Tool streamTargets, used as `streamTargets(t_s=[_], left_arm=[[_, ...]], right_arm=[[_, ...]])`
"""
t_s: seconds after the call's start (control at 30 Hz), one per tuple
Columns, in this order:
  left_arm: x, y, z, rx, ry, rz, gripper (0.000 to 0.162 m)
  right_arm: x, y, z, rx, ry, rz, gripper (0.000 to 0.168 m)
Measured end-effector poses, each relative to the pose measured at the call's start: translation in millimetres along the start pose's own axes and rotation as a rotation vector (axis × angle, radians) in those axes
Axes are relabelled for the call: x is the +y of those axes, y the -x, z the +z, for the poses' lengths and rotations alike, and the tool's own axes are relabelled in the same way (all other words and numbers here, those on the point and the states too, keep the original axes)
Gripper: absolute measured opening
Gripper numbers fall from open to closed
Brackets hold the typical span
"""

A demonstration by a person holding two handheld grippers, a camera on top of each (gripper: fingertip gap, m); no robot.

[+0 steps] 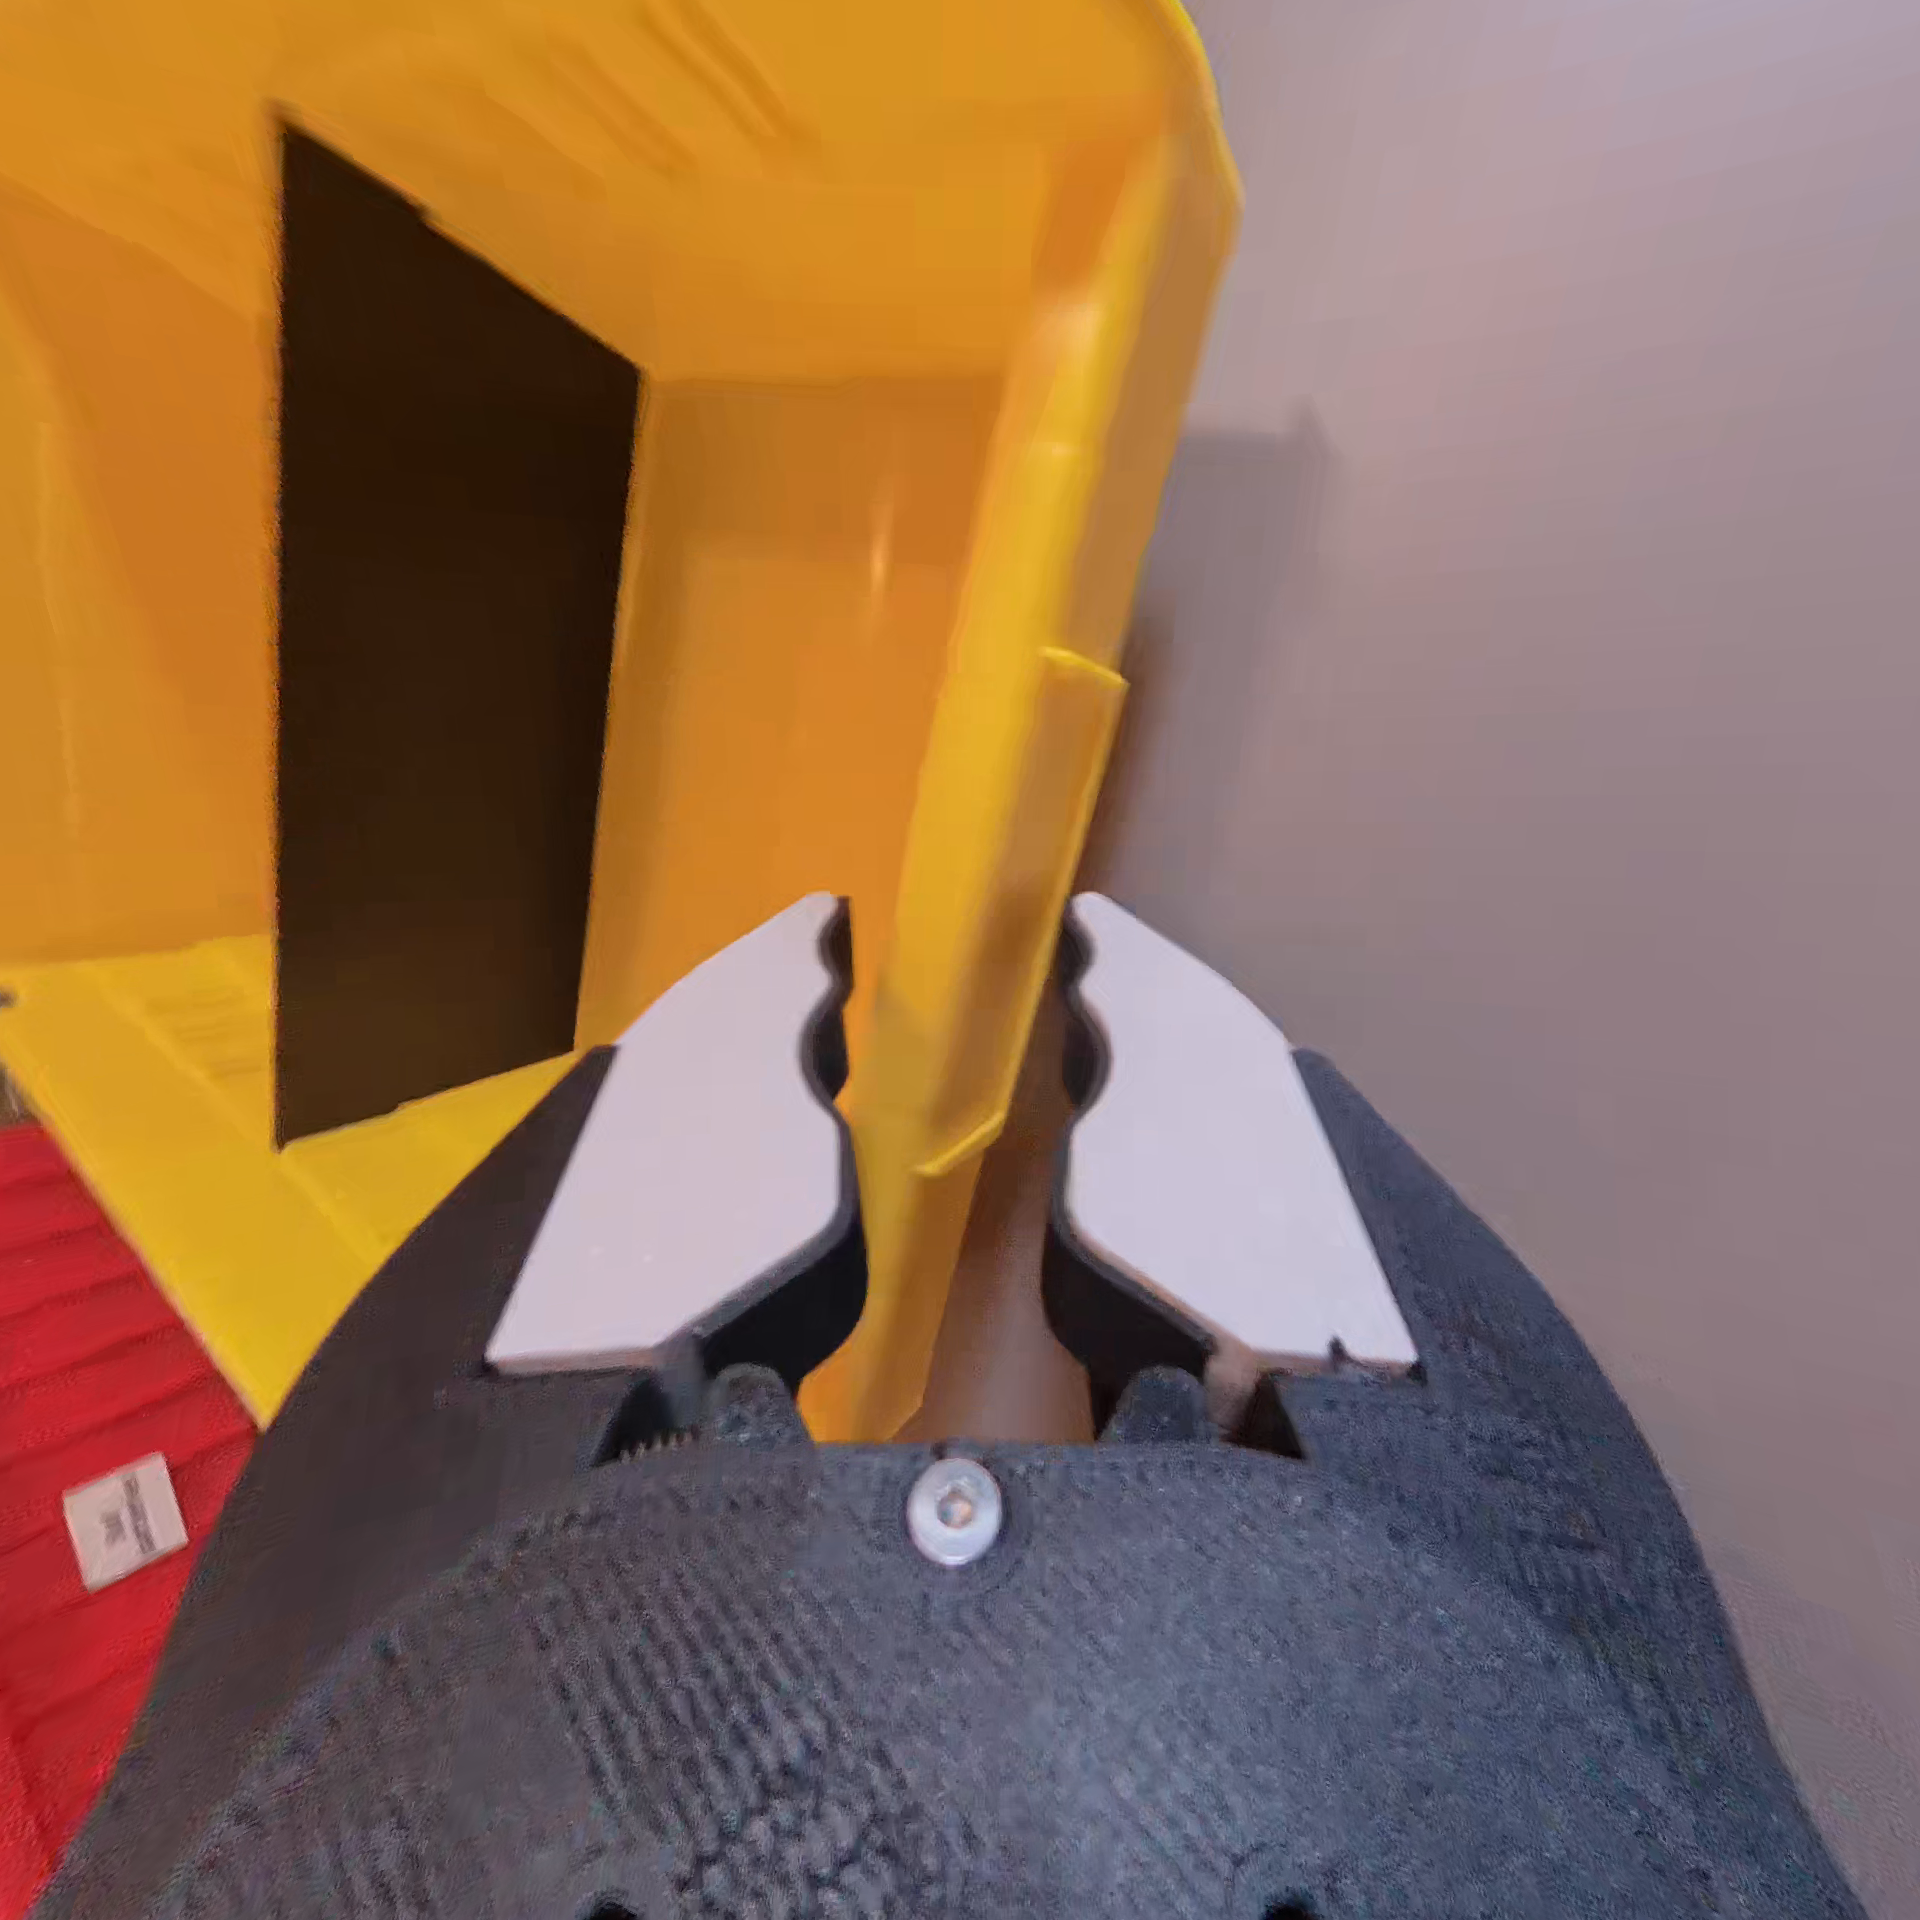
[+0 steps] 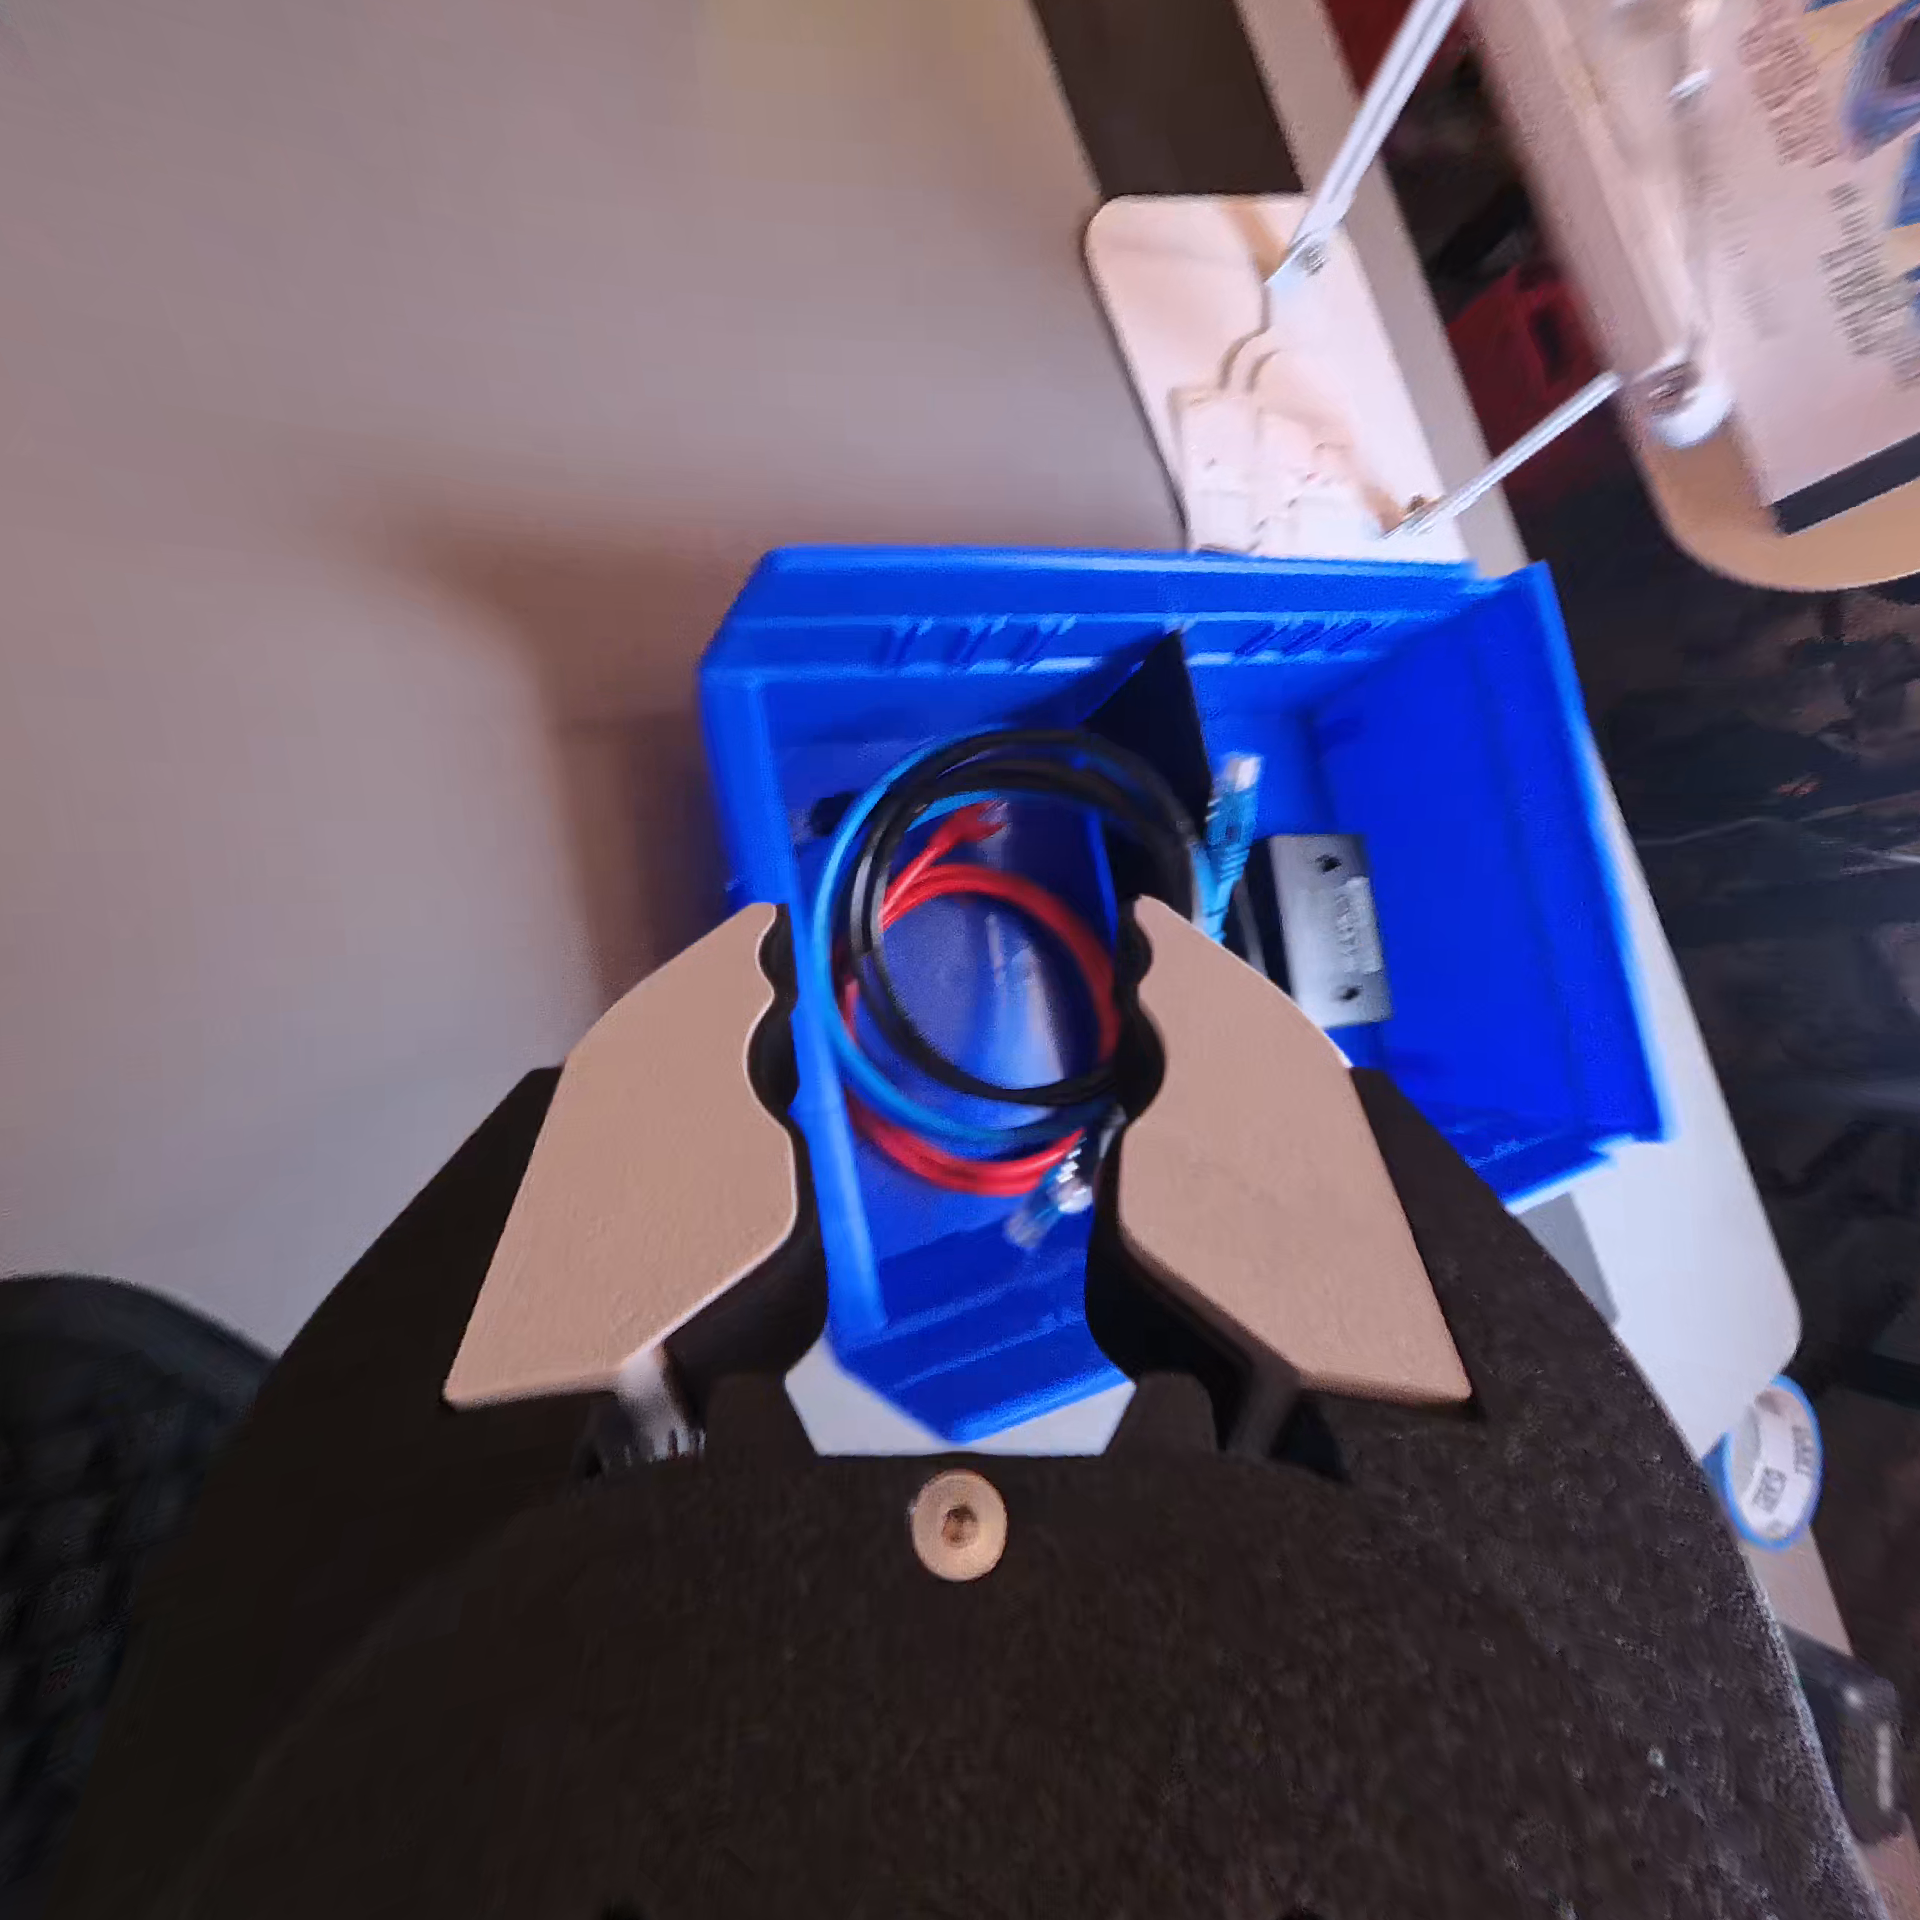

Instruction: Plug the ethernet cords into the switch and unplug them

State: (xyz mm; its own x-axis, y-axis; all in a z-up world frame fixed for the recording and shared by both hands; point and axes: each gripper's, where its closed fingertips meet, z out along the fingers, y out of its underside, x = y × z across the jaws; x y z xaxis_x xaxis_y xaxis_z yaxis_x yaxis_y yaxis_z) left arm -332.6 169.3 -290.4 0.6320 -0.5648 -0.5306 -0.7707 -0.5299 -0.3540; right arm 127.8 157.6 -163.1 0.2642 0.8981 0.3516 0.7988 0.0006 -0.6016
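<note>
In the right wrist view, a blue bin (image 2: 1455, 831) has a black divider (image 2: 1153, 717). Its left compartment holds a coil of blue, black and red ethernet cords (image 2: 966, 1174), with a clear plug (image 2: 1049, 1210) at the near end. The right compartment holds the grey switch (image 2: 1325, 925) and a blue cord end (image 2: 1231, 821). My right gripper (image 2: 956, 914) is open and empty, above the coil. My left gripper (image 1: 956, 914) is open, and its fingers straddle the right wall of a yellow bin (image 1: 1039, 623). No cord or switch shows in the left wrist view.
The yellow bin has a black divider (image 1: 447, 623) inside. A red cloth (image 1: 94, 1351) with a small white tag (image 1: 125, 1522) lies at its lower left. A wooden stand (image 2: 1247, 364) stands behind the blue bin. A blue tape roll (image 2: 1777, 1465) is at the table edge. There is about 50 centimetres between the tips of the two grippers.
</note>
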Motion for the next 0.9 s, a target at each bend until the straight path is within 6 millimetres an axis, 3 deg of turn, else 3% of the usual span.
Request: streamTargets(t_s=[0.03, 0.1, 0.23, 0.33, 0.43, 0.53, 0.6, 0.7, 0.9], left_arm=[[-0.6, -0.9, 3.0, -0.016, 0.004, 0.048, 0.034], [-7.9, -6.5, 1.8, -0.032, -0.013, 0.096, 0.031], [-31.7, -48.1, -15.3, 0.047, -0.089, 0.119, 0.030], [-51.2, -94.6, -38.4, 0.125, -0.165, 0.208, 0.030], [-70.7, -144.0, -63.1, 0.219, -0.247, 0.297, 0.029], [-89.5, -178.2, -77.8, 0.254, -0.291, 0.364, 0.029], [-102.2, -188.7, -79.3, 0.260, -0.309, 0.384, 0.029], [-117.0, -193.1, -75.6, 0.258, -0.330, 0.418, 0.029], [-141.3, -190.3, -64.6, 0.258, -0.409, 0.477, 0.030]], right_arm=[[6.6, 14.8, 0.4, -0.011, 0.031, -0.003, 0.058], [19.4, 38.3, 4.2, -0.016, 0.084, -0.002, 0.057], [45.2, 62.0, 18.1, 0.037, 0.202, -0.041, 0.058], [60.1, 63.8, 32.1, 0.114, 0.292, -0.106, 0.059], [70.0, 51.5, 46.6, 0.215, 0.372, -0.195, 0.059], [82.8, 45.0, 67.0, 0.236, 0.453, -0.269, 0.053], [87.9, 44.0, 78.2, 0.236, 0.476, -0.303, 0.032], [87.2, 50.0, 76.3, 0.241, 0.500, -0.357, 0.032], [73.9, 111.0, 57.6, 0.194, 0.389, -0.372, 0.032]])
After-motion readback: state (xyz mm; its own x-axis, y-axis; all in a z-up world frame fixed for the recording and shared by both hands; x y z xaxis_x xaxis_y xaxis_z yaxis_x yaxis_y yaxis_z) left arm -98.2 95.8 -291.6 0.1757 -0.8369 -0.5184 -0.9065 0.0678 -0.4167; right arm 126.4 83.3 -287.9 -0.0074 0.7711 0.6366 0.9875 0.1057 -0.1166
